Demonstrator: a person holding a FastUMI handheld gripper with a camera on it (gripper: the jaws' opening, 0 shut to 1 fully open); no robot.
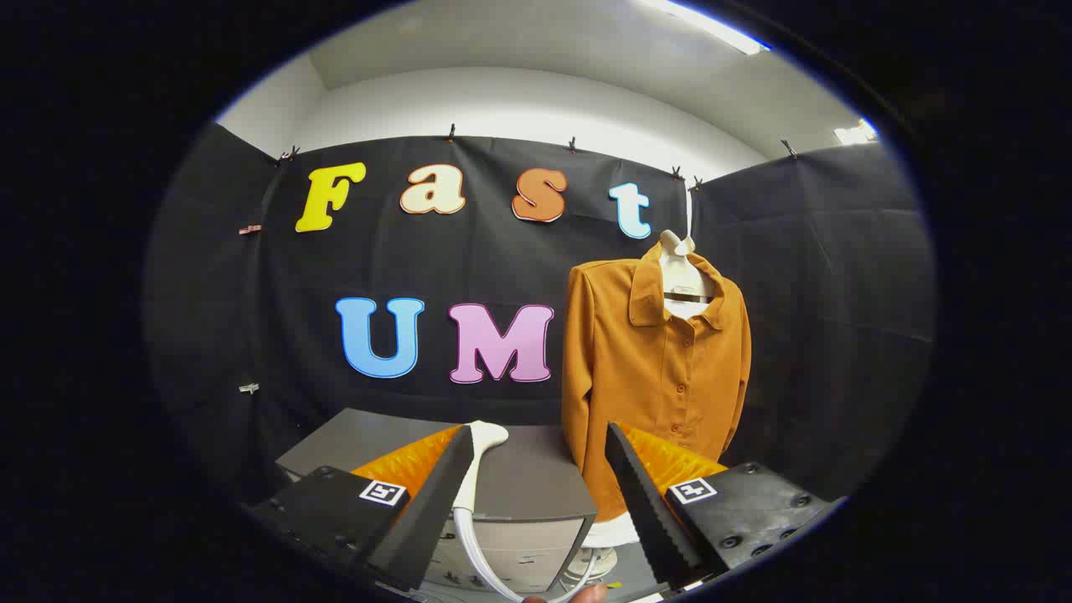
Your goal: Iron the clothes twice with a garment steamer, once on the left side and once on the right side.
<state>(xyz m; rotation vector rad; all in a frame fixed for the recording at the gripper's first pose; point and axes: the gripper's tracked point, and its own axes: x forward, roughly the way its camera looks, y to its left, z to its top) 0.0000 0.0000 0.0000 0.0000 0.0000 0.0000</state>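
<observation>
The gripper (540,469) is hovering with its two fingers spread wide apart, gripping nothing. Just ahead of the fingers, a grey box-shaped cabinet (536,486) with a flat top is standing, and a white, slender garment steamer handle (479,452) is lying on it, its rounded head resting on the top close to the left finger. The white hose (481,553) is trailing from it down over the cabinet's front, curving between the fingers toward the floor. Beyond the right finger, a rust-orange, long-sleeved button-up shirt (657,368) with a collar is hanging on a white hanger (682,268) against the black cloth wall (251,335), its front facing the gripper and its buttons running down the middle. The shirt's lower hem is dropping behind the right finger, just beside the cabinet's right edge. A white rounded base (607,536) is showing on the floor below the shirt. At the very bottom, between the fingers, a fingertip of a person's hand (586,595) is peeking in.
</observation>
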